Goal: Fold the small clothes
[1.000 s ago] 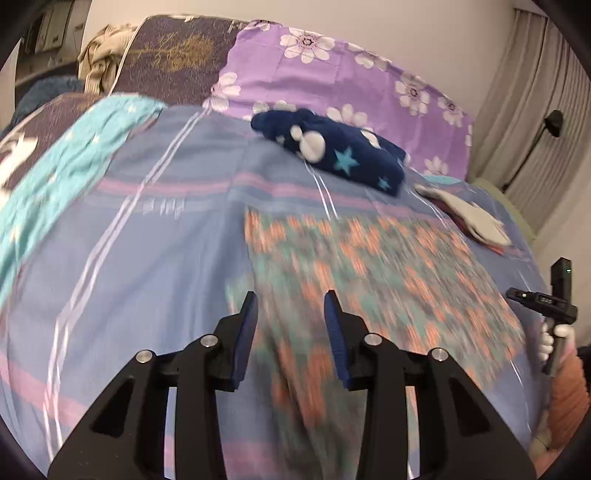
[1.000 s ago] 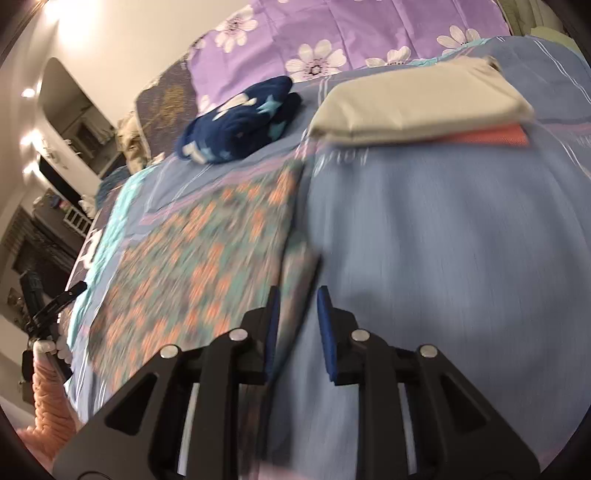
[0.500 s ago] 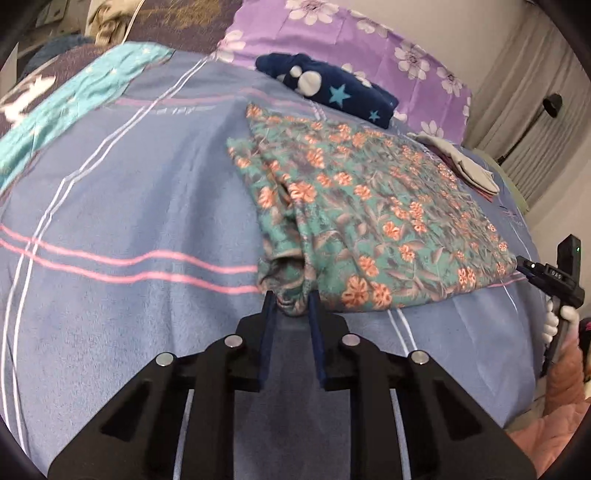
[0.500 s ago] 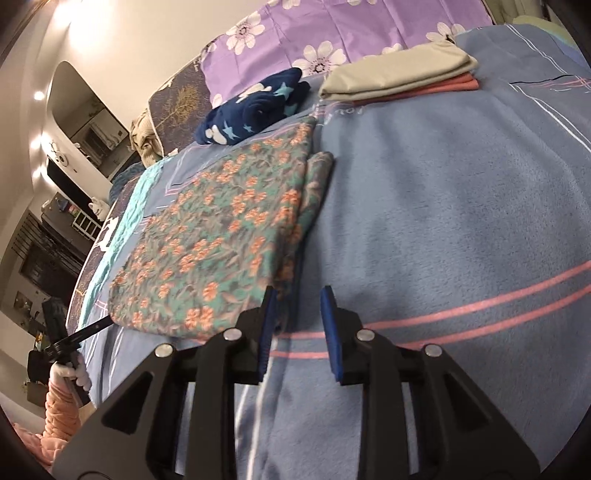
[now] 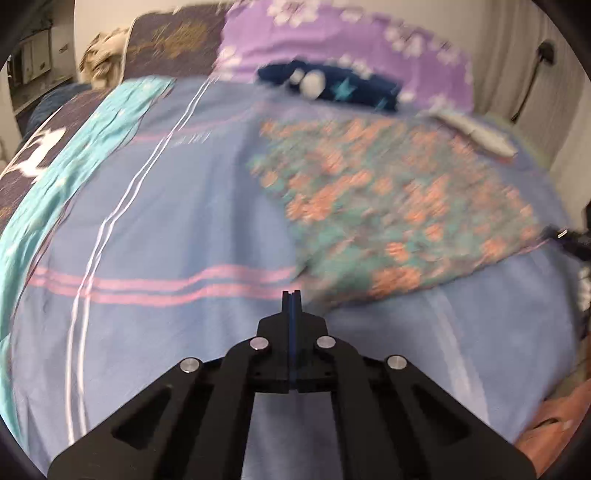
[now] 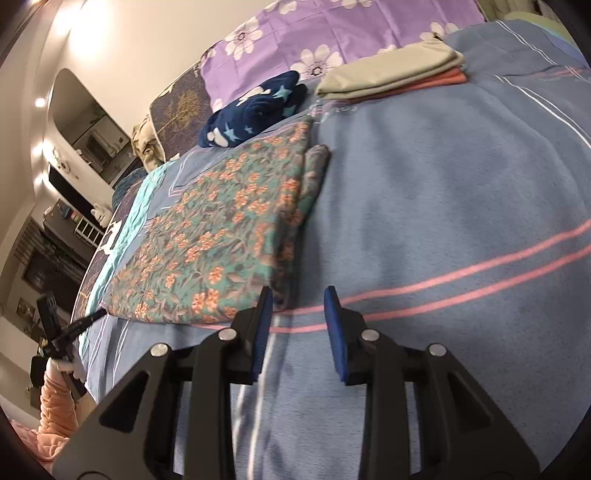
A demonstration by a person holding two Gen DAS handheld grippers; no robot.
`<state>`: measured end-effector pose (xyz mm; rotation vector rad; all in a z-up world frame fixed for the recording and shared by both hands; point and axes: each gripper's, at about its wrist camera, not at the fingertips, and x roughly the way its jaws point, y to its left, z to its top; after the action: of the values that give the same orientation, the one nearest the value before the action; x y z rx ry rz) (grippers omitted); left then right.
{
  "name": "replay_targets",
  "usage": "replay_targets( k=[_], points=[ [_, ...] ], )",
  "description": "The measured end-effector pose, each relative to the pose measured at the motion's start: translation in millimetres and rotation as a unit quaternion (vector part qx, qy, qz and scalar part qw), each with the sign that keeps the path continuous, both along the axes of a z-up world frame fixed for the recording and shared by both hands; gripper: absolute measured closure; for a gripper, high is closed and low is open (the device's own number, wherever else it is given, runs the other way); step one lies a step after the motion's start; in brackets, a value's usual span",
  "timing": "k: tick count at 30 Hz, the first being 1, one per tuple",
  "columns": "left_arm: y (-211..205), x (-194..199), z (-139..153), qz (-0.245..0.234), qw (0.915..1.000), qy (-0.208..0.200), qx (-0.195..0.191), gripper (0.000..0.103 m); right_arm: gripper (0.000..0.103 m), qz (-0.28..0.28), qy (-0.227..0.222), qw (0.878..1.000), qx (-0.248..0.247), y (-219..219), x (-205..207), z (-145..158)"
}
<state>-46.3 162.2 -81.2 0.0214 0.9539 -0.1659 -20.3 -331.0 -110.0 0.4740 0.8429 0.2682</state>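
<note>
A teal cloth with orange flowers [image 6: 221, 236] lies folded flat on the blue striped bedsheet [image 6: 443, 206]. In the left wrist view the floral cloth [image 5: 388, 206] is blurred by motion. My left gripper [image 5: 291, 295] is shut, its pads pressed together with nothing seen between them, just short of the cloth's near left corner. My right gripper [image 6: 298, 295] is open and its jaws are opening. Only the sheet lies between them, and the cloth's near right corner sits beside the left finger [image 6: 264, 295]. The left gripper [image 6: 70, 328] also shows at the cloth's far corner.
A folded navy blanket with stars [image 6: 255, 107] lies beyond the cloth, in front of a purple flowered pillow [image 6: 332, 33]. A beige and a red folded garment [image 6: 391, 77] are stacked at the back right. A turquoise strip [image 5: 74, 155] runs along the bed's left side.
The left jaws have closed fully and now sit just off the cloth's corner; that view has swung and blurred. The right jaws have widened a little beside the cloth's other corner.
</note>
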Motion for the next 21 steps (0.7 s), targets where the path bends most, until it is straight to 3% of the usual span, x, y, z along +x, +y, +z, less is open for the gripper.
replay_targets(
  k=[3,6,10,11,13,15,17,21],
  points=[
    [8,-6,-9,0.022,0.9996,0.017,-0.001,0.103,0.073,-0.008,0.007,1.0,0.006,-6,0,-6],
    [1,-10,12,0.025,0.9991,-0.019,-0.03,0.103,0.073,-0.002,0.008,1.0,0.001,-5,0,-8],
    [-62,-4,48,-0.054,0.9956,-0.071,-0.029,0.103,0.073,0.006,0.006,1.0,-0.009,-6,8,-5],
    [-89,0,55,-0.09,0.9922,-0.078,-0.037,0.102,0.073,0.006,0.004,1.0,-0.008,-6,9,-5],
    [-134,6,59,-0.141,0.9857,-0.077,-0.052,0.079,0.072,0.013,-0.002,1.0,-0.004,-5,9,-4],
    [-196,13,54,-0.21,0.9741,-0.068,-0.048,0.069,0.073,0.029,-0.008,1.0,-0.002,-1,7,-6],
    [-243,14,45,-0.26,0.9634,-0.058,-0.026,0.065,0.072,0.033,-0.009,0.999,-0.006,-1,6,-7],
    [-336,13,24,-0.329,0.9394,-0.074,0.06,0.062,0.072,0.018,-0.007,1.0,-0.006,-16,11,-7]
  ],
)
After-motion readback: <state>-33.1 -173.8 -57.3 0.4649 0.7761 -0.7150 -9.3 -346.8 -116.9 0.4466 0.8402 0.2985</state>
